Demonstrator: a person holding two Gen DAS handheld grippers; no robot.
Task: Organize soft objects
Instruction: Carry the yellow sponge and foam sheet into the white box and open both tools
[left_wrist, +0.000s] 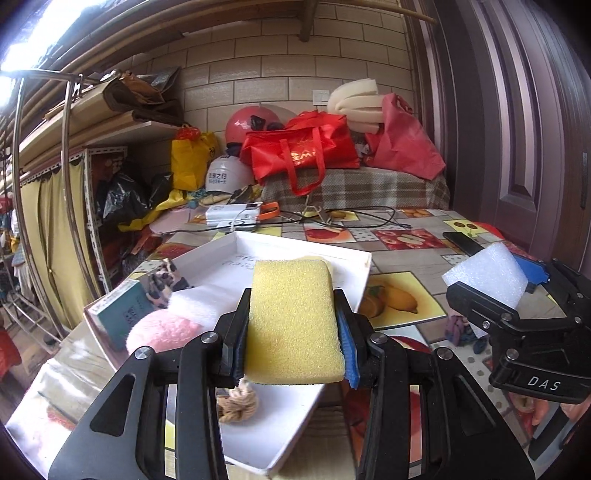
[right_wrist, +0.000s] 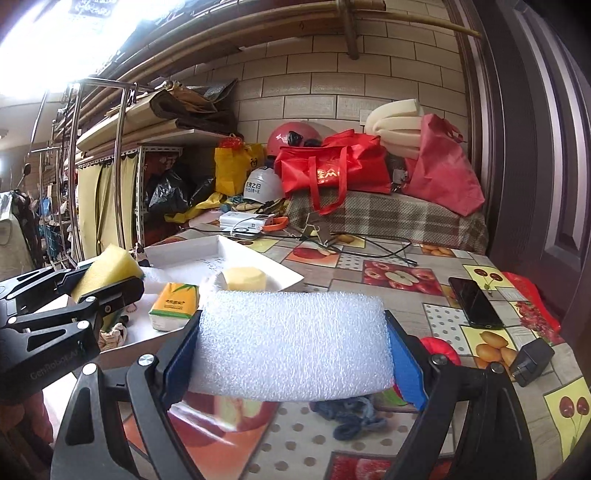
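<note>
We see the left gripper (left_wrist: 291, 328) tilted a little downward over the white tray (left_wrist: 354, 291), its blue pads pressed on both long sides of a yellow sponge (left_wrist: 291, 317) held upright between them. The right gripper (right_wrist: 291, 350) sits just to its right over the fruit-print tablecloth (right_wrist: 406, 273), jaws wide and clamped on the ends of a white foam block (right_wrist: 291, 343) – the block spans the whole gap.

In the tray lie a pink plush (left_wrist: 166, 328), a rope knot (left_wrist: 236, 402), a tissue pack (right_wrist: 175, 304) and a pale yellow piece (right_wrist: 245, 277). A blue yarn tangle (right_wrist: 347, 415) lies on the cloth under the right gripper, a phone (right_wrist: 474, 301) and a black charger (right_wrist: 532, 360) to its right. Beyond, a red bag (left_wrist: 303, 155) and helmets crowd the far end.

The right gripper's body reads "DAS"; the left's side reads "GenRobot.AI" – the tray's handwriting is too faint to read
</note>
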